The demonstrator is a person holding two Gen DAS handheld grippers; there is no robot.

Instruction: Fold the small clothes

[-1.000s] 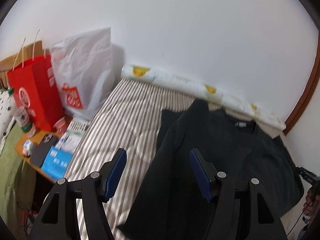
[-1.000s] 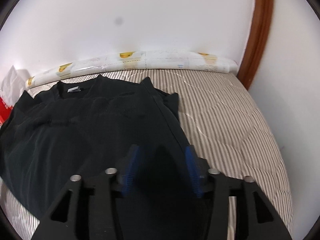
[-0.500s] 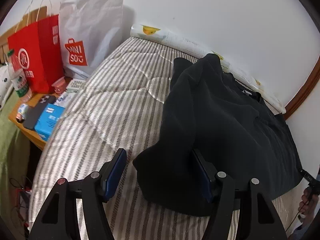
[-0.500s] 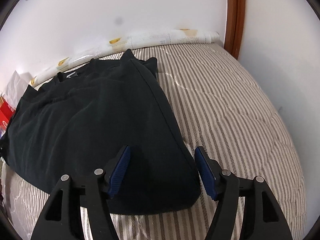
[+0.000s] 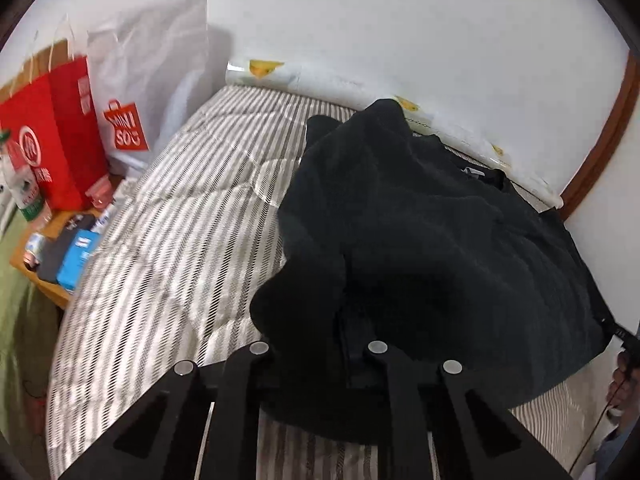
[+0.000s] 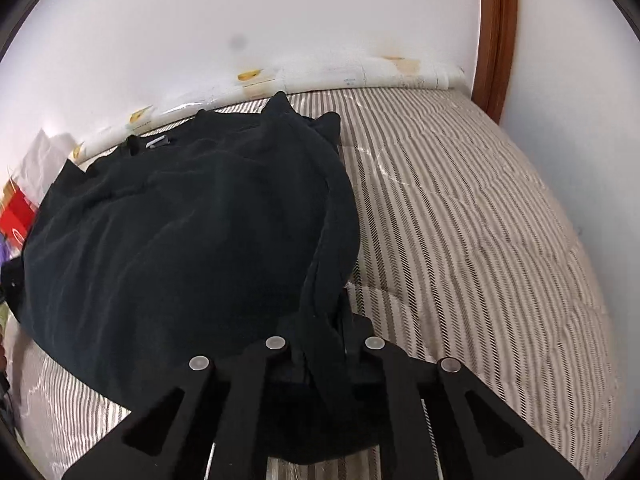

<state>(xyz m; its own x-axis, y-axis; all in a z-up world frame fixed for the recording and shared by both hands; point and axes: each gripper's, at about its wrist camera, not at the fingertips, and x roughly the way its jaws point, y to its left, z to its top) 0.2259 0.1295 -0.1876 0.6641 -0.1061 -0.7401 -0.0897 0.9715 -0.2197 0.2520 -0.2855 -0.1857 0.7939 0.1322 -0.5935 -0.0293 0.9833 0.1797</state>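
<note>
A black garment (image 5: 440, 240) lies spread on the striped bed (image 5: 180, 220), neck label toward the wall. Its near left corner is bunched up between the jaws of my left gripper (image 5: 320, 340), which are closing on the cloth; the pads are buried in the fabric. In the right wrist view the same black garment (image 6: 180, 220) has its near right edge drawn into my right gripper (image 6: 324, 336), whose jaws are closing tight with the fabric pinched between them.
A red paper bag (image 5: 44, 136) and a white shopping bag (image 5: 148, 92) stand left of the bed by a small cluttered table (image 5: 60, 240). A rolled printed mat (image 6: 360, 72) lies along the wall. A wooden door frame (image 6: 496, 32) rises at the right.
Both grippers went from open to closed on the garment's near corners. Both have sunk toward the bed, and the cloth now bunches up at each grip.
</note>
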